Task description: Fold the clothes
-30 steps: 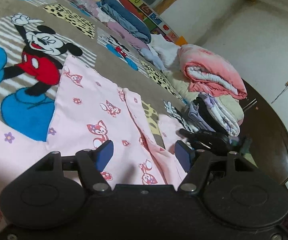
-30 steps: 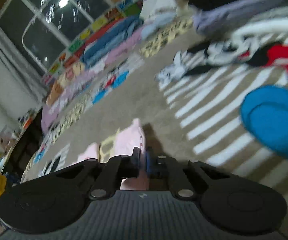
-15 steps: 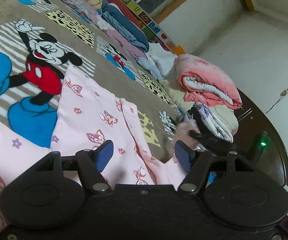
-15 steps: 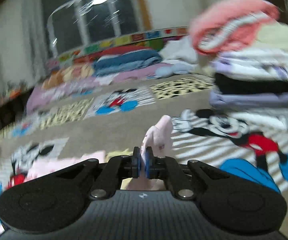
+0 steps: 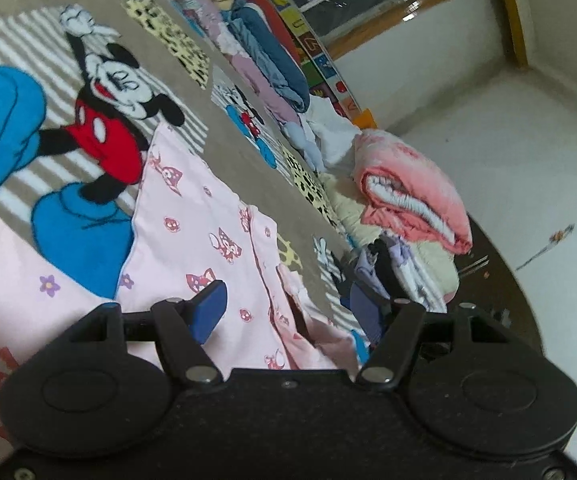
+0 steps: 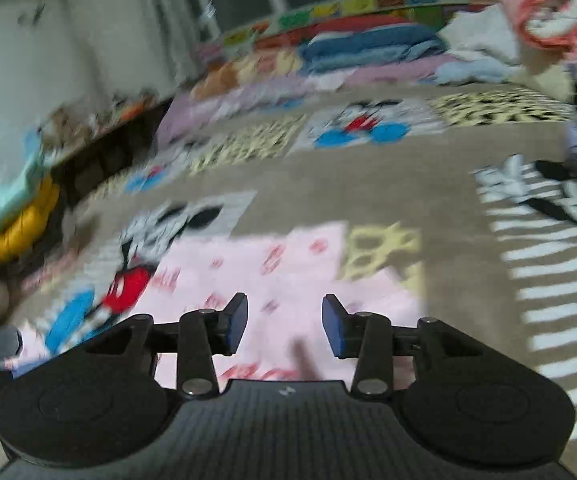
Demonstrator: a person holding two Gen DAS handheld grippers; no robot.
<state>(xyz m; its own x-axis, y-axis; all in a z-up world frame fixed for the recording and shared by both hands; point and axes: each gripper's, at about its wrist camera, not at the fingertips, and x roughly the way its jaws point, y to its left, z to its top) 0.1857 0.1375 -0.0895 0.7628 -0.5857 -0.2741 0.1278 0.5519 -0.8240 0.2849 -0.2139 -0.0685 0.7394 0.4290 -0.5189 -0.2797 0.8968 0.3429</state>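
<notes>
Hovering: 2 grippers, left gripper | right gripper open | 1 pink garment

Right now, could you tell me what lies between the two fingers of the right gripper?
Only the pink printed garment, lying flat on the cartoon blanket. The right gripper stands open over it, gripping nothing, as the blurred right wrist view shows.

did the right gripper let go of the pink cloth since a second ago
Yes. The right gripper now stands open above the pink garment, lying flat on the Mickey blanket.

Two low views, shared pink garment
</notes>
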